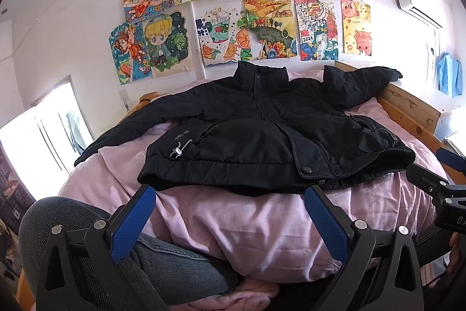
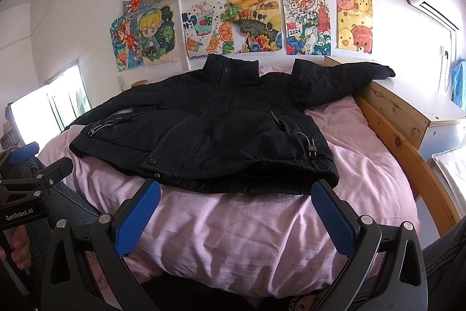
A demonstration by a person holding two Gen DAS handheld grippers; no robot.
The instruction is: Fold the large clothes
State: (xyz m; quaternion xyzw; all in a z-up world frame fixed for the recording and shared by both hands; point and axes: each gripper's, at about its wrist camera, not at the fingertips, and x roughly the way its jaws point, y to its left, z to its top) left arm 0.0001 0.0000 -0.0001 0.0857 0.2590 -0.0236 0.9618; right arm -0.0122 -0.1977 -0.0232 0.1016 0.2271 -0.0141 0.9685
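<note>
A large black padded jacket (image 1: 262,133) lies spread front-up on a pink-sheeted bed (image 1: 233,220), collar toward the wall, both sleeves stretched out sideways. It also shows in the right wrist view (image 2: 215,130); its right sleeve (image 2: 343,77) rests on a wooden cabinet top. My left gripper (image 1: 230,194) is open and empty, just short of the jacket's hem. My right gripper (image 2: 236,191) is open and empty, also just before the hem, to the right of the left one.
A wooden bed rail (image 2: 407,156) runs along the right side, with a white-topped cabinet (image 2: 422,104) beyond it. Children's drawings (image 1: 233,8) cover the back wall. A window (image 1: 55,124) is at left. The person's denim knee (image 1: 67,217) sits low left.
</note>
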